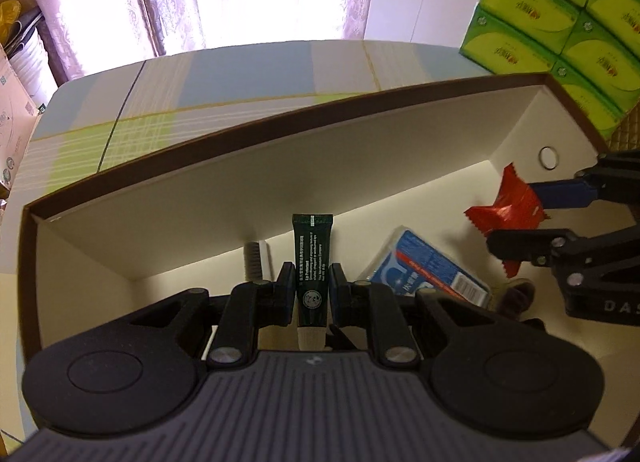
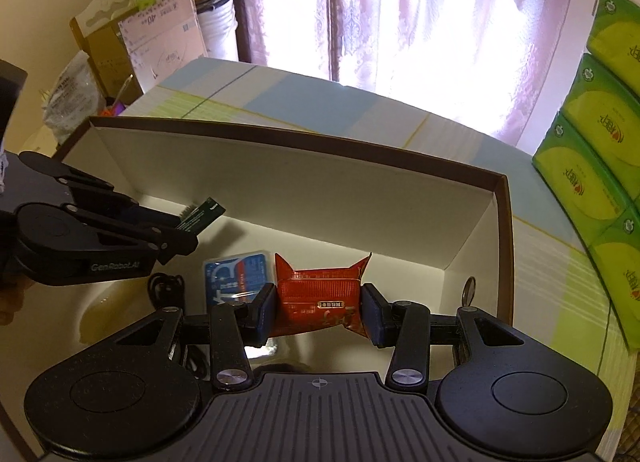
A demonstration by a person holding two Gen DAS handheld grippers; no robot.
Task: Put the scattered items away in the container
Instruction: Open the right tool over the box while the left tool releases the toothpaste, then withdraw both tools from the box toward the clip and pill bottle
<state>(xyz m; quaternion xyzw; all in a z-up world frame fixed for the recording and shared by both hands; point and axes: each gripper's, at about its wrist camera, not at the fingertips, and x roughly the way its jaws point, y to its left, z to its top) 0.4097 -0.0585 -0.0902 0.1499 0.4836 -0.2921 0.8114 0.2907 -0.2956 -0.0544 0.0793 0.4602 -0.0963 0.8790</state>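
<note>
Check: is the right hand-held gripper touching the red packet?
Touching. The right wrist view shows the right hand-held gripper with both blue pads pressed against the sides of the red packet, held over the box.

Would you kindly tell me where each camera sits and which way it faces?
Left wrist: sits on the left gripper, looking forward into the box; its own jaws pinch a green tube.
Right wrist: sits on the right gripper, looking into the box towards the curtained window; its jaws squeeze a red packet.
Shared: box, blue pack, green tissue packs, and each shows the other gripper.
</note>
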